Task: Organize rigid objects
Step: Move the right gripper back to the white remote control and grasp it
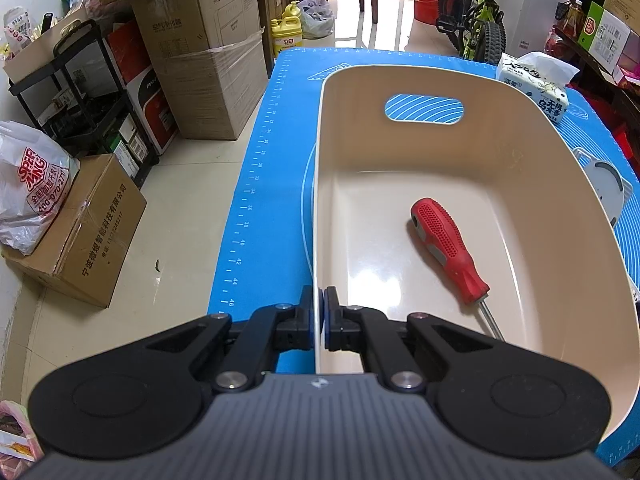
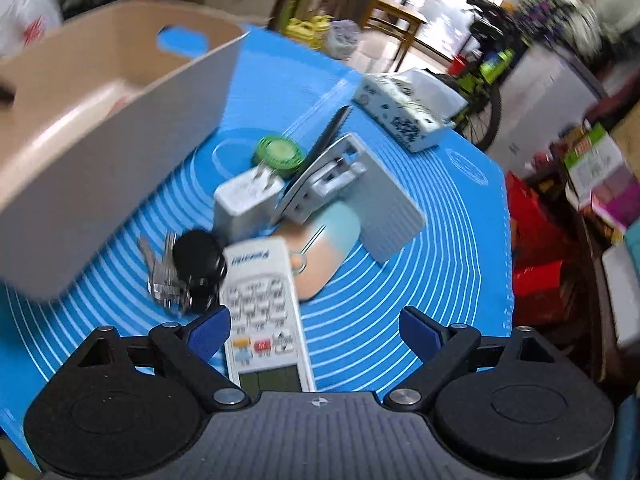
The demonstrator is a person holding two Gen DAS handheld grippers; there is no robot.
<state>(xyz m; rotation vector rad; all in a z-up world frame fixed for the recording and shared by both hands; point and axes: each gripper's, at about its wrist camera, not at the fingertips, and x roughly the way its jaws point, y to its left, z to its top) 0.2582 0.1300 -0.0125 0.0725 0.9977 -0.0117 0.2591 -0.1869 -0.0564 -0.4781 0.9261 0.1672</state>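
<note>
Blue mat (image 2: 400,280), left gripper (image 1: 319,304) clamped on bin (image 1: 520,128) wall, right gripper (image 2: 316,326) agape over remote (image 2: 264,304)

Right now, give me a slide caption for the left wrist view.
Left gripper pinches the beige bin's rim on the blue mat; a red screwdriver lies inside.

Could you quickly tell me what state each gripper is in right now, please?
Left gripper: shut on the beige bin's near rim.
Right gripper: open, holding nothing, with the white remote lying between its fingers.
</note>
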